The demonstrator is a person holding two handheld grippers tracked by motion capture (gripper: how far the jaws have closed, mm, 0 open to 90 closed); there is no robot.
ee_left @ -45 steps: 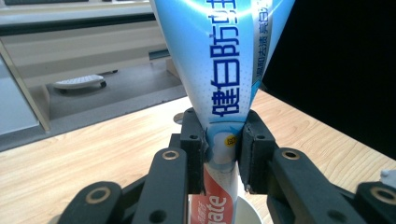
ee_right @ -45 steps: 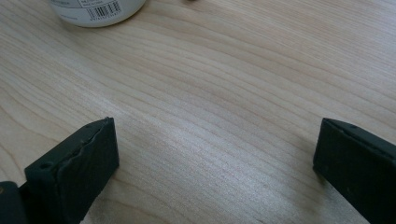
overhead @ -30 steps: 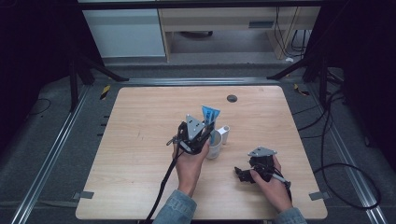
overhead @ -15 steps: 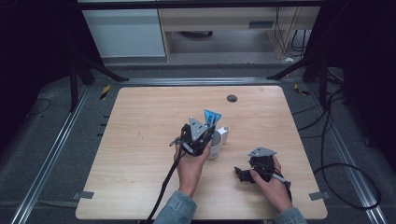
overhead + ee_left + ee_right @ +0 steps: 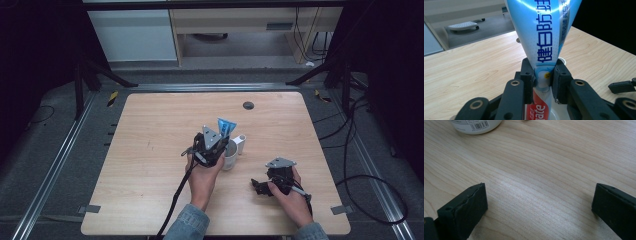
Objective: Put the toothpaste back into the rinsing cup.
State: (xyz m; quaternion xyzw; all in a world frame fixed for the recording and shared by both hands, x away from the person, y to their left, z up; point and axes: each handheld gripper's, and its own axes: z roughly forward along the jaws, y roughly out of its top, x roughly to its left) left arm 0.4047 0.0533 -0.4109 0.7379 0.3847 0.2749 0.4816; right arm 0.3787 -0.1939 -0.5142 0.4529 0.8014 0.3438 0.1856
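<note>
Between the black pads of the left gripper (image 5: 543, 83), pinched tight: a toothpaste tube (image 5: 541, 30), blue and white, with a red band low down. Long axis close to upright, flat crimped end fanned out on top, the cap end pointing down past the jaws toward a white cup (image 5: 230, 154) directly underneath, its rim showing just below the tube in the left gripper view. Cannot tell whether the cap end already sits inside the cup or hangs just above the rim; from above, tube (image 5: 226, 127) and cup overlap. Cup contents otherwise hidden behind the gripper. Just beside the cup, on its far right: a small white upright cylinder (image 5: 241, 144), apart from the tube. Coming move probably a straight lowering along the tube's own axis, then a release, so alignment of cap end over cup mouth matters most. Left hand clearly the nearer one. Off to the right and nearer the table's front edge: right gripper (image 5: 264, 187), jaws spread wide over bare wood (image 5: 541, 170), holding nothing, well apart from the cup. At the far side of the table (image 5: 150, 125): a dark round grommet (image 5: 248, 105).
</note>
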